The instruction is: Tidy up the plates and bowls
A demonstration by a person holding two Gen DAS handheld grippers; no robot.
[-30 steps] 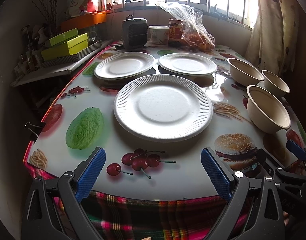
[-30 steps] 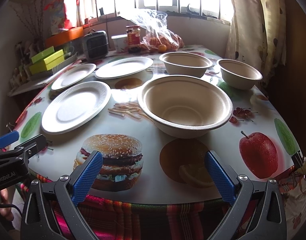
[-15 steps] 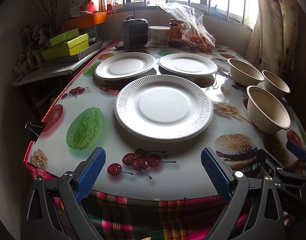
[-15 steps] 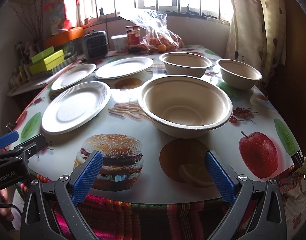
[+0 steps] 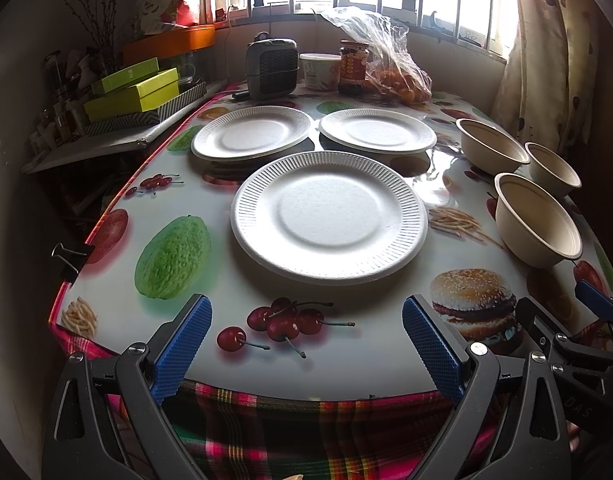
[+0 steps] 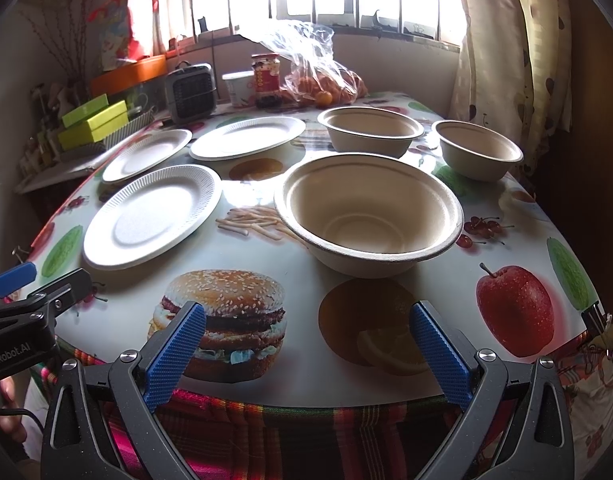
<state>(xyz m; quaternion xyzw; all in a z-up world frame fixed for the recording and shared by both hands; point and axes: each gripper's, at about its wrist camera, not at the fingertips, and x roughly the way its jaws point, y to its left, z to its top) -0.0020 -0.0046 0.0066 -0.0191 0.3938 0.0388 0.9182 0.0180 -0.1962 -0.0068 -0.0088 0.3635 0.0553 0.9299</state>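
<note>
Nothing has moved: three white ribbed paper plates (image 5: 329,216) and three beige paper bowls (image 6: 368,210) lie unstacked, left gripper (image 5: 306,346) and right gripper (image 6: 307,354) wide open, empty; organizing hasn't begun.

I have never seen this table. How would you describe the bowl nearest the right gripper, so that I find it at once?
Start at the table with the food-print cover and find the printed hamburger at its near edge. Just beyond it, to the right, stands the nearest bowl, beside printed fries. Unlike the two far bowls near the curtain, it sits directly ahead of the open right gripper.
</note>
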